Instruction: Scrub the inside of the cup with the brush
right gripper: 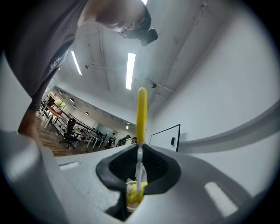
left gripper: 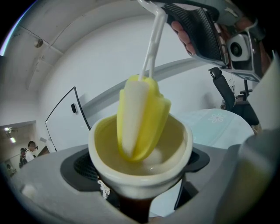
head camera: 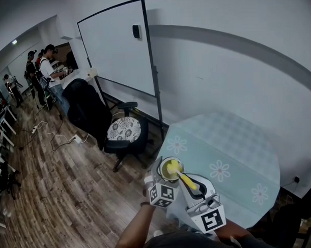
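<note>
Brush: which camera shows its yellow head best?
Left gripper view: the brush head fills the frame, dipped into the cup. The head view shows it tiny; the right gripper view shows mostly its handle.

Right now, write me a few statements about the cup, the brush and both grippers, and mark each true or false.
1. The left gripper holds the cup. True.
2. The right gripper is empty. False: it is shut on the handle of the brush.
3. The brush's head is inside the cup. True.
4. The brush's head is red. False: it is yellow and white.
</note>
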